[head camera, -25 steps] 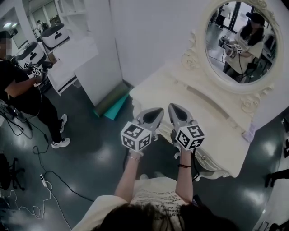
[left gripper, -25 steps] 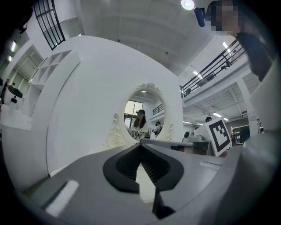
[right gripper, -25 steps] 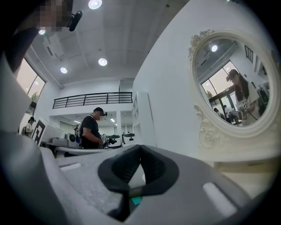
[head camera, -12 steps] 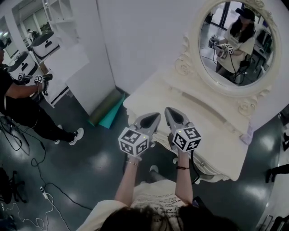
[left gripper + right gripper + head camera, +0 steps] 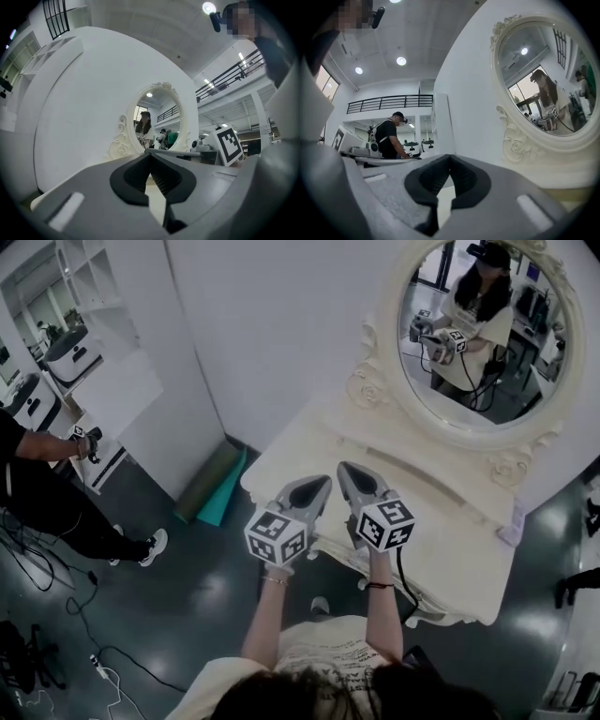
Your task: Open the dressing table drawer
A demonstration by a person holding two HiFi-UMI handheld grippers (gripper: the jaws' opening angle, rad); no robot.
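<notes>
Advancing side by side, the left gripper (image 5: 322,484) and right gripper (image 5: 346,471) now reach over the front edge of the cream carved dressing table (image 5: 450,521), nearer its oval mirror (image 5: 469,343) than a second ago. Both sets of jaws are pressed together and empty. The drawer lies beneath them, its front hidden; opening has not begun.

No legible text, labels or numbers anywhere.
</notes>
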